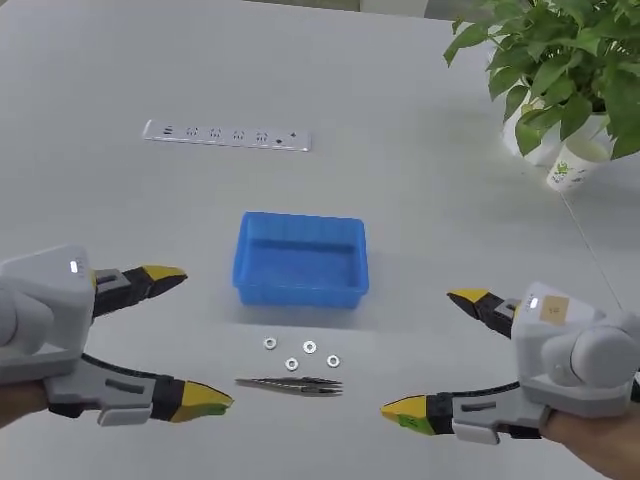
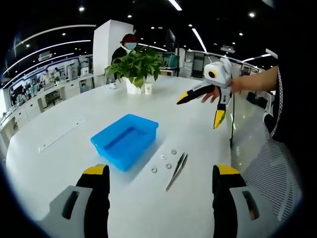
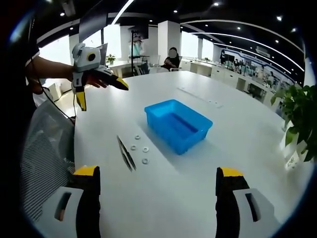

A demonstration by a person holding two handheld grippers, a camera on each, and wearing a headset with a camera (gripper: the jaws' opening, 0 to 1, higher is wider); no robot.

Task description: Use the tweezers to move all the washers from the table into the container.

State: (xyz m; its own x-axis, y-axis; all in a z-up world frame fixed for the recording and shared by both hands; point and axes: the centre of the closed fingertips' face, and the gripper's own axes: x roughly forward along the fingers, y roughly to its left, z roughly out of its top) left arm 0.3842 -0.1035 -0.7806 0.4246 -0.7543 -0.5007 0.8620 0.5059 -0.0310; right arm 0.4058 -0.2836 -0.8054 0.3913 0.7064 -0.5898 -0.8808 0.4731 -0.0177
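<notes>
A blue plastic container [image 1: 300, 293] stands mid-table, and nothing shows inside it. Several small metal washers [image 1: 309, 347] lie just in front of it. The metal tweezers [image 1: 290, 383] rest flat on the table nearer to me. My left gripper [image 1: 195, 338] hovers open to the left of the washers, holding nothing. To their right, my right gripper [image 1: 432, 352] is also open with nothing in it. The left gripper view has the container [image 2: 141, 148], washers [image 2: 163, 157] and tweezers [image 2: 177, 171] ahead of its jaws. The right gripper view shows the container [image 3: 171, 136], washers [image 3: 145, 149] and tweezers [image 3: 126, 153].
A white power strip [image 1: 225, 135] lies beyond the container. A potted plant [image 1: 560, 70] and a paper cup [image 1: 575, 165] stand at the far right. A mesh chair [image 3: 47, 148] sits at the table's near edge. There is bare table around the washers.
</notes>
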